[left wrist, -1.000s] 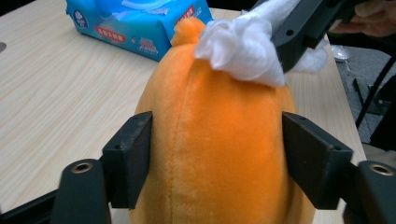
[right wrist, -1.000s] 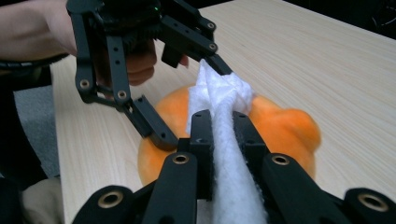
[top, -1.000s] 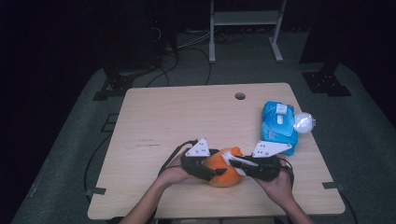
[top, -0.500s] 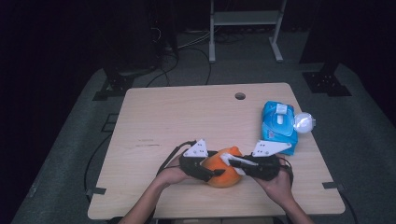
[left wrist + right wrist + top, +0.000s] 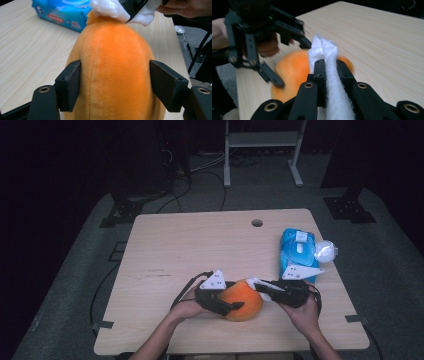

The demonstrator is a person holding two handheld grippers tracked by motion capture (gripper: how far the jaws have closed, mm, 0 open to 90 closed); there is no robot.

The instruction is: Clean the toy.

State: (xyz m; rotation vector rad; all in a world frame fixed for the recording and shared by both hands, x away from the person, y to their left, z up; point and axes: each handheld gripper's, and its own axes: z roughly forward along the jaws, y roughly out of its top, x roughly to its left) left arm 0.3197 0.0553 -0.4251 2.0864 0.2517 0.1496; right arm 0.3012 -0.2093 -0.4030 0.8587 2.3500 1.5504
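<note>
My left gripper [image 5: 231,304] clamps the orange plush toy [image 5: 243,299] near the wooden table's [image 5: 200,245] front edge, its jaws just eased wider, with bare tabletop beyond. My right gripper [image 5: 261,287] pinches a white wipe [image 5: 329,75] shut against the toy's top. The left gripper view shows that contact close up; the high view shows the blue wipes pack [image 5: 298,251] by the right edge and a dark room around.

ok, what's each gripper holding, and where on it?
Left gripper clamps the orange plush toy across its sides. Right gripper pinches a folded white wipe along its middle.
</note>
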